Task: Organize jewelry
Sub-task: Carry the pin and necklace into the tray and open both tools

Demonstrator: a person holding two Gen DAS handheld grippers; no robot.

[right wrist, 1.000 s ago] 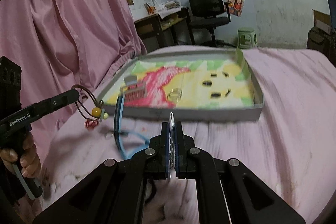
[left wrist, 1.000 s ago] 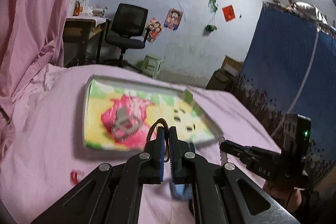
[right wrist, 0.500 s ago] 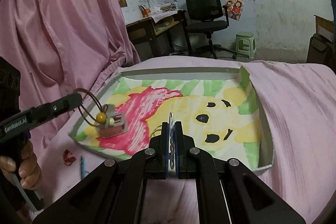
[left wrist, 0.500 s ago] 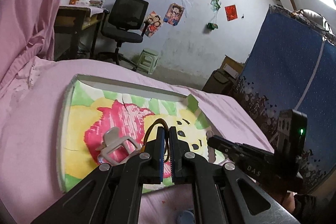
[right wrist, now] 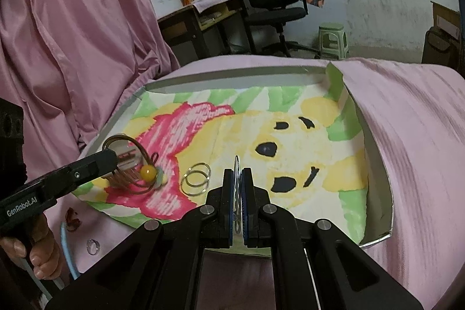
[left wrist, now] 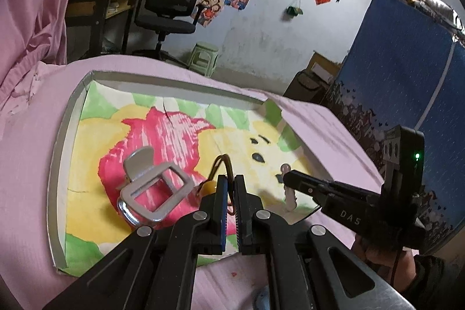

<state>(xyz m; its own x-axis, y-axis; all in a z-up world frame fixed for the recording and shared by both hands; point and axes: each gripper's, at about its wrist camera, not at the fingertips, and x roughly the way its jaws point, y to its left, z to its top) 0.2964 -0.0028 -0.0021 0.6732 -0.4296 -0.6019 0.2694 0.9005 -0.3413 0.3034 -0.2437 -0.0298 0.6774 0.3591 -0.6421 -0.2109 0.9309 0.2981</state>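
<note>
Left wrist view: left gripper point(left wrist: 229, 182), jaws clenched on a brown bangle point(left wrist: 222, 161) with a yellow bead, over the tray point(left wrist: 62, 135) on the bed. A grey clip point(left wrist: 151, 188) lies in the tray just beside it.

Right wrist view: right gripper point(right wrist: 238, 185), jaws clenched on a thin silver piece point(right wrist: 237, 164), above the tray floor. Two silver hoops point(right wrist: 196, 179) lie near. Loose bits remain on the bedsheet.

Risk: a bangle dropped from height may bounce onto the clip or out; its bead could snag the pads.
</note>
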